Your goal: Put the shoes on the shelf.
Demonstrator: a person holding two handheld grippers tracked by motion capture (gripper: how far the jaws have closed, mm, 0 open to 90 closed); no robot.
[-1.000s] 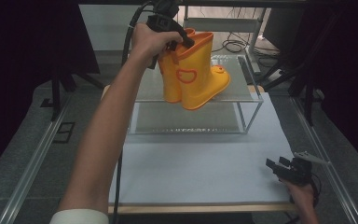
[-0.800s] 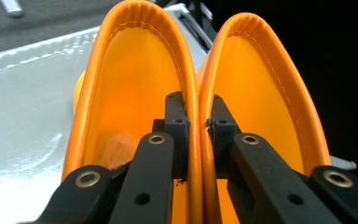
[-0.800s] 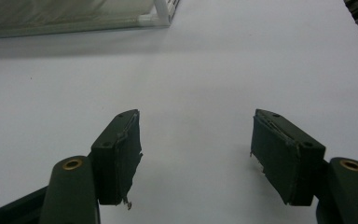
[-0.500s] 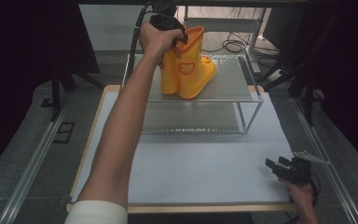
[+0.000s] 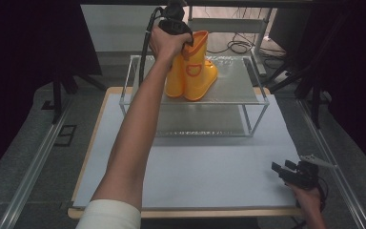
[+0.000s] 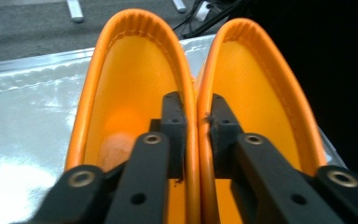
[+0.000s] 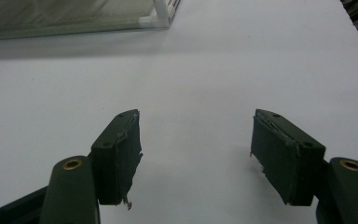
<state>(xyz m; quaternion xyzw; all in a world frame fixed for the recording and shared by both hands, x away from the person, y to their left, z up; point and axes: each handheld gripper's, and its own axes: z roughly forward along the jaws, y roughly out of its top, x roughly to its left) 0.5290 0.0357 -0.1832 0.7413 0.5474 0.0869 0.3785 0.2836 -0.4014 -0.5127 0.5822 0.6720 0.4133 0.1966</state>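
White sheeting covers the desk (image 5: 195, 176), with dark floor and black curtains around it. Nearest, at the desk's front right corner, the right hand-held gripper (image 5: 286, 170) rests low over the sheet; in the right gripper view its jaws stand wide apart with nothing between them, only bare white sheet below. Beyond the middle of the desk stands a shelf (image 5: 252, 93) of clear panels on a white frame, two tiers high. On its top tier, toward the left, a pair of boots (image 5: 195, 76) stands upright, side by side and touching, toes pointing right. The left arm reaches across the desk to them, and the left hand-held gripper (image 6: 196, 126) comes down into the boot tops. In the left gripper view one jaw sits inside each boot, with the two adjoining walls between the pads; the jaws have just been opening, and whether the pads press the walls I cannot tell. Behind the shelf, cables lie on the floor.
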